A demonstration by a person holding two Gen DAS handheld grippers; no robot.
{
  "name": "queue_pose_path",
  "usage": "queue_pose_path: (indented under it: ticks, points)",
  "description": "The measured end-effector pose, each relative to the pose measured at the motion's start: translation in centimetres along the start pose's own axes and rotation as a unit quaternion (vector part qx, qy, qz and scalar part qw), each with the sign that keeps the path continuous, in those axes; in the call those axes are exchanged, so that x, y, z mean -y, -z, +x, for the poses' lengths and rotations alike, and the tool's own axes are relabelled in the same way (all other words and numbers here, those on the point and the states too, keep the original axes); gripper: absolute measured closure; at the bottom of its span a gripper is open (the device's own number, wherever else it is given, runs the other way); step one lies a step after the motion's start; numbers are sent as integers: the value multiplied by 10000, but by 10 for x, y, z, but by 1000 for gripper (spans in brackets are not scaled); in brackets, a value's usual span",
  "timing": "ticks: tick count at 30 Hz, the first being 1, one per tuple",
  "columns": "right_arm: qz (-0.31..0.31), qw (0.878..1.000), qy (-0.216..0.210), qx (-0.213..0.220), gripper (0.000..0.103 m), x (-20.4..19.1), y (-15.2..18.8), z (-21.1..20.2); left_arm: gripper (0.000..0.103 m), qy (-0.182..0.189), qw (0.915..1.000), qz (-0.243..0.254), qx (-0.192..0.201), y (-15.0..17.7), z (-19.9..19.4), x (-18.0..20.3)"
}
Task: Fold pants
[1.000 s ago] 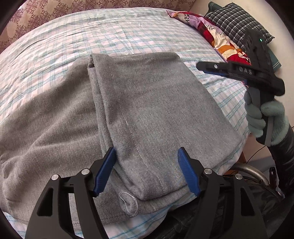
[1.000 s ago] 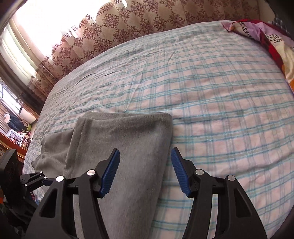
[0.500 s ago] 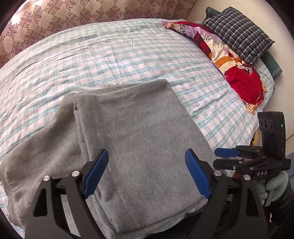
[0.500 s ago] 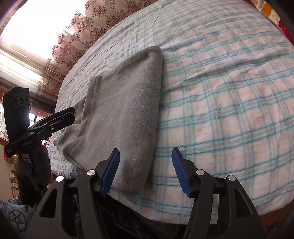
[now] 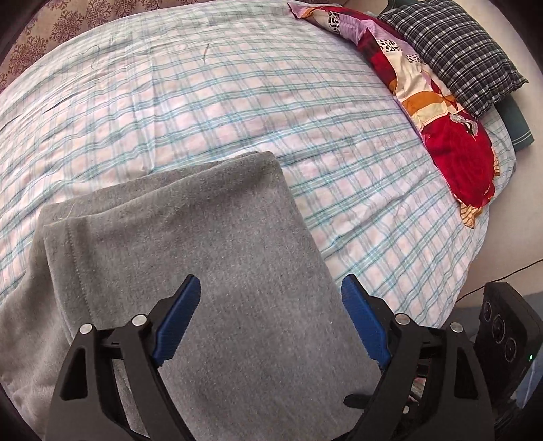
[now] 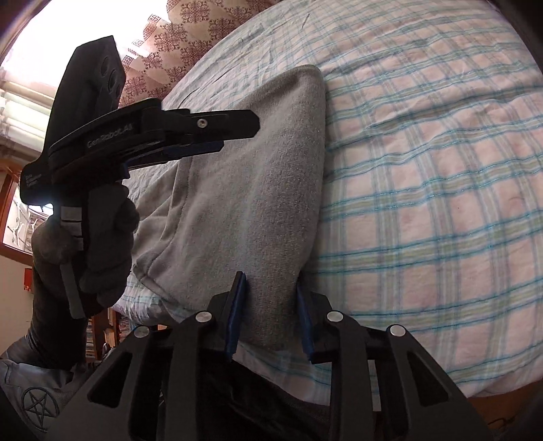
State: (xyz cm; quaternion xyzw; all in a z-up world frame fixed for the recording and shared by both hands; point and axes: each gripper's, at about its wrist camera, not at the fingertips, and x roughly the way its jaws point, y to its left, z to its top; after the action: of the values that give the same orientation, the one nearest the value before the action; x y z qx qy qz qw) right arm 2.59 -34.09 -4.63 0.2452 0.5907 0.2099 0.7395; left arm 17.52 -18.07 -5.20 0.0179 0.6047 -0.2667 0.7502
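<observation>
The grey pants (image 5: 210, 257) lie folded into a thick rectangle on the checked bed sheet (image 5: 237, 101), near the bed's front edge. My left gripper (image 5: 271, 285) hovers open above the right half of the fold, with nothing between its blue pads (image 5: 176, 322). In the right wrist view the left gripper (image 6: 237, 132) hangs over the pants (image 6: 251, 176), held by a gloved hand (image 6: 101, 237). My right gripper (image 6: 269, 281) is at the pants' near right corner. Its jaws are closing with the folded edge between them, and the pads (image 6: 236, 312) press the cloth.
A red patterned pillow (image 5: 441, 118) and a black-and-white checked pillow (image 5: 458, 51) lie along the bed's right side. A patterned curtain (image 6: 203, 20) hangs behind the bed. The right gripper's black body (image 5: 509, 332) shows past the bed's front right corner.
My left gripper slid right across the pants and its jaws widened. My right gripper dropped to the pants' near corner and its jaws narrowed onto the folded edge.
</observation>
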Motion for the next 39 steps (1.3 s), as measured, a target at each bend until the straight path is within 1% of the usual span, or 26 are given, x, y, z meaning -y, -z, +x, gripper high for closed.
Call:
queue_pose_path:
  ticks: [3, 6, 9, 12, 15, 16, 17, 18, 19, 21, 23, 25, 26, 29, 32, 34, 37, 39]
  points:
    - [-356, 9992, 108, 171, 77, -14, 0, -4, 17, 80, 9996, 107, -238, -12, 13, 10]
    - [-610, 9977, 133, 267, 77, -31, 2, -3, 16, 13, 9988, 315, -387, -22, 21, 24]
    - [-885, 9953, 160, 355, 78, -50, -1, 1, 16, -309, 9968, 449, -592, -27, 30, 33]
    - [-1310, 9901, 209, 468, 78, -73, -2, 5, 16, -667, 9938, 446, -772, -30, 37, 35]
    - [-1662, 9844, 256, 517, 78, -93, 0, 10, 17, -783, 9920, 521, -838, -30, 40, 36]
    - [-1743, 9829, 265, 530, 78, -98, 1, 12, 23, -797, 9918, 556, -835, -29, 40, 37]
    - [-1815, 9815, 265, 540, 78, -100, 5, 12, 34, -836, 9914, 586, -819, -29, 40, 37]
    - [-1864, 9806, 270, 548, 78, -103, 6, 13, 39, -909, 9906, 596, -825, -28, 41, 36]
    - [-1893, 9799, 284, 553, 78, -105, 7, 14, 48, -936, 9905, 574, -824, -28, 41, 34]
    - [-1857, 9806, 278, 565, 78, -105, 8, 13, 54, -841, 9920, 489, -804, -27, 40, 30]
    - [-1815, 9814, 246, 583, 78, -101, 8, 11, 69, -735, 9936, 391, -759, -25, 35, 20]
    - [-1826, 9811, 253, 598, 78, -100, 8, 12, 78, -626, 9953, 309, -667, -24, 29, 13]
    - [-1830, 9810, 242, 601, 78, -97, 9, 10, 80, -564, 9962, 270, -610, -22, 25, 7]
    - [-1841, 9808, 186, 622, 77, -94, 10, 6, 84, -342, 9985, 117, -410, -19, 10, -6]
    - [-1732, 9830, -32, 614, 73, -92, 8, 1, 85, -61, 9997, -120, -193, -16, -10, -18]
    - [-1719, 9826, -244, 653, 63, -92, 4, -10, 86, 66, 9997, -211, -41, -10, -23, -25]
    - [-1891, 9774, -455, 832, 54, -98, 3, -26, 86, 219, 9991, -322, 143, -4, -45, -32]
    - [-1975, 9744, -549, 923, 51, -99, 2, -36, 86, 320, 9984, -403, 247, 1, -56, -42]
